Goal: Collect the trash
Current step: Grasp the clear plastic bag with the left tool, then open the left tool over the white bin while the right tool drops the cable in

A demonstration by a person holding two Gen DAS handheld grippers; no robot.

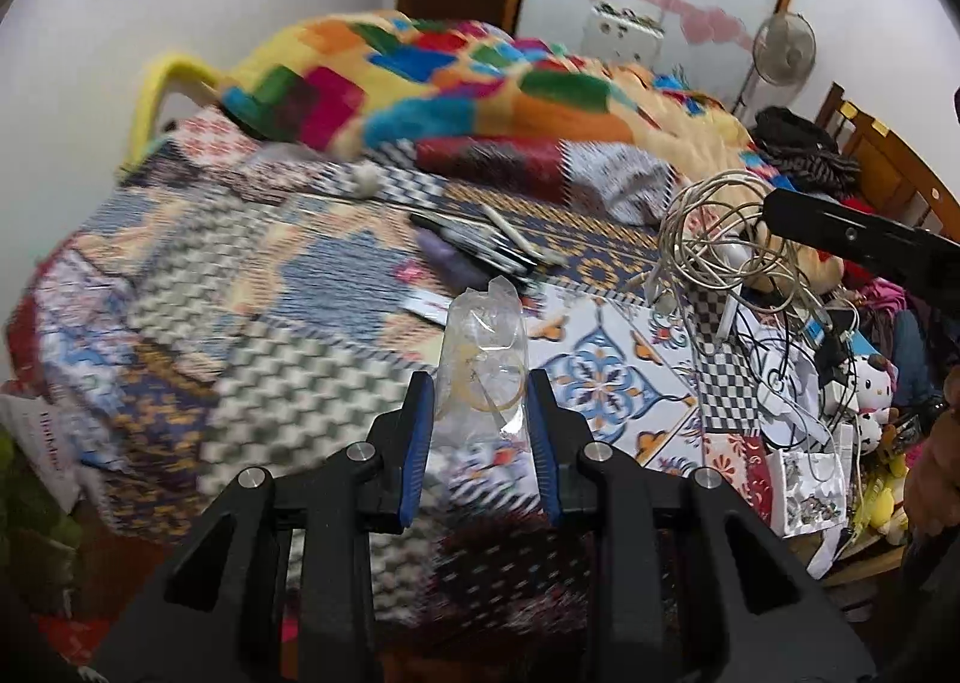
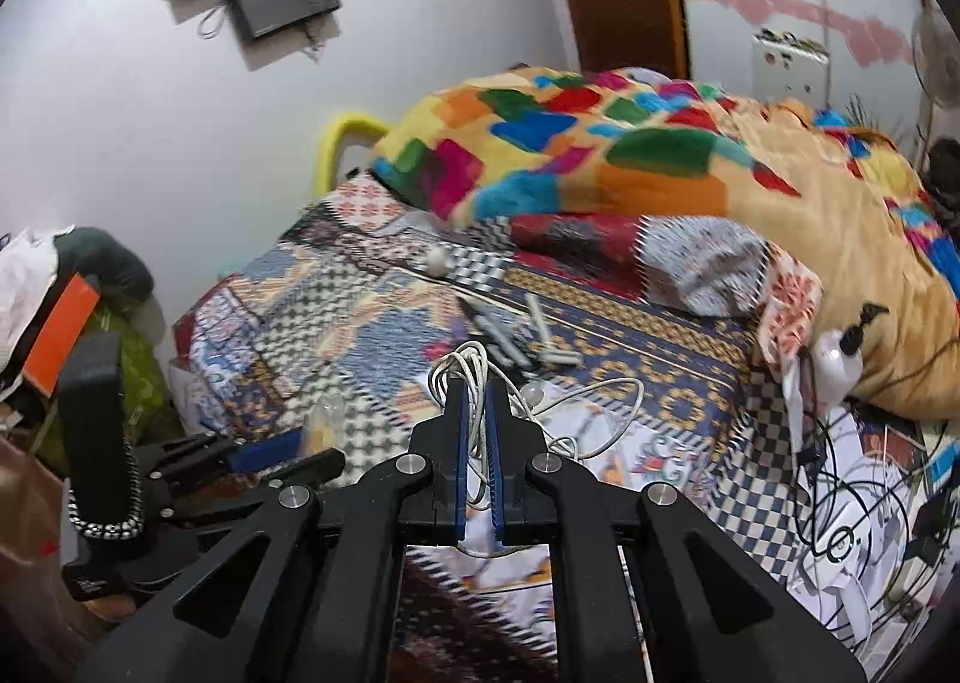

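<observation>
Trash, a crumpled clear plastic bag [image 1: 480, 359], sits clamped between the fingers of the left gripper [image 1: 480, 389], lifted above the patterned bed [image 1: 252, 287]. The right gripper [image 2: 477, 401] has its fingers together on a tangle of white cable [image 2: 474, 365]. Pens [image 1: 492, 245] lie beyond the bag, a colourful blanket [image 1: 480, 83] is heaped behind, and black wires [image 2: 840, 503] and papers crowd the bed's right side.
</observation>
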